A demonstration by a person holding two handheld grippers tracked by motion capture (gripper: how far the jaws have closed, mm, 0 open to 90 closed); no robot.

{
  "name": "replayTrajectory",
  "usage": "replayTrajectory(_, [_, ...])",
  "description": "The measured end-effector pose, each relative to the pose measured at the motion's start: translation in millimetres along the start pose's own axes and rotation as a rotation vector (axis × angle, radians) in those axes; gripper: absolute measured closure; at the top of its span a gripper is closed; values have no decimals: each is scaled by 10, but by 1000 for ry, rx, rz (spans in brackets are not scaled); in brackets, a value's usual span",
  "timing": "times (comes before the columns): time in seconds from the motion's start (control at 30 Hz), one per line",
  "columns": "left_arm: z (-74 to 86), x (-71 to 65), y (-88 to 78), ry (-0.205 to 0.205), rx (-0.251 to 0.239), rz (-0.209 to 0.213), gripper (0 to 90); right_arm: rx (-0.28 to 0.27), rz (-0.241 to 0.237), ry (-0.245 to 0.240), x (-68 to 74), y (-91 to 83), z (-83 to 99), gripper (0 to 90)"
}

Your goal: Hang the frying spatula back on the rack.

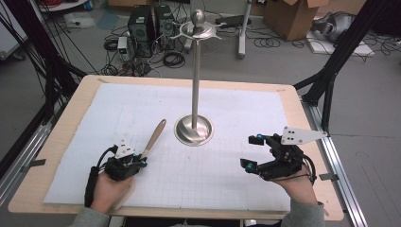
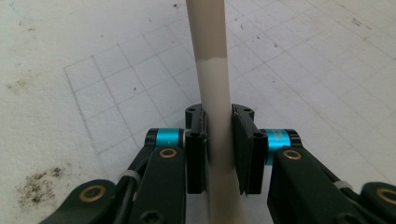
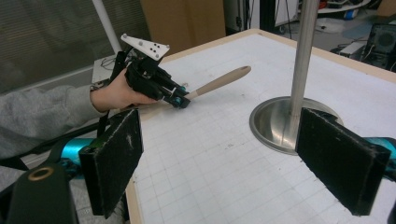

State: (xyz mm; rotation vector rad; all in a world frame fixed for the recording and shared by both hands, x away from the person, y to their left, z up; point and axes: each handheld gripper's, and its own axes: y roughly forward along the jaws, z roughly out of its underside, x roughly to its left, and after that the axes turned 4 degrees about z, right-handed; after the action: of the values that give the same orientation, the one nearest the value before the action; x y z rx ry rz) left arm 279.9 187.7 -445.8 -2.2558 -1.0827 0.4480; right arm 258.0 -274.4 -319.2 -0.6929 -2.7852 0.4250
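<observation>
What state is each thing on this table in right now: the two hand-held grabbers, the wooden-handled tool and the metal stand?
Left gripper: shut on the wooden handle.
Wooden handle: clamped, far end tilted up off the mat.
Right gripper: open, nothing between its jaws.
Metal stand: upright on its round base, nothing hanging from it.
White mat: lying flat, marked with dirty specks.

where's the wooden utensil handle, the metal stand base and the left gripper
wooden utensil handle [image 1: 155, 136], high view, mid shaft
metal stand base [image 1: 187, 135], high view, round dish's left side
left gripper [image 2: 219, 140], left gripper view, between jaws clamped on the handle
</observation>
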Motion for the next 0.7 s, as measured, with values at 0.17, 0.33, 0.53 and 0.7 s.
replayTrajectory(0.17, [-27,-28,-7,37,-6,-6,779,-3,0,2,-4,-13,1,140])
replayTrajectory(0.33, [-24,33,-60,17,-21,-1,780,-6,2,-1,-7,-17,0,140])
replayTrajectory(0.53, [-59,84,-175,-4,-54,23,779,1,0,-1,1,-2,-1,140])
replayTrajectory(0.7, [-102,99,-246,-8,-66,61,779,6,3,-2,5,13,-3,141])
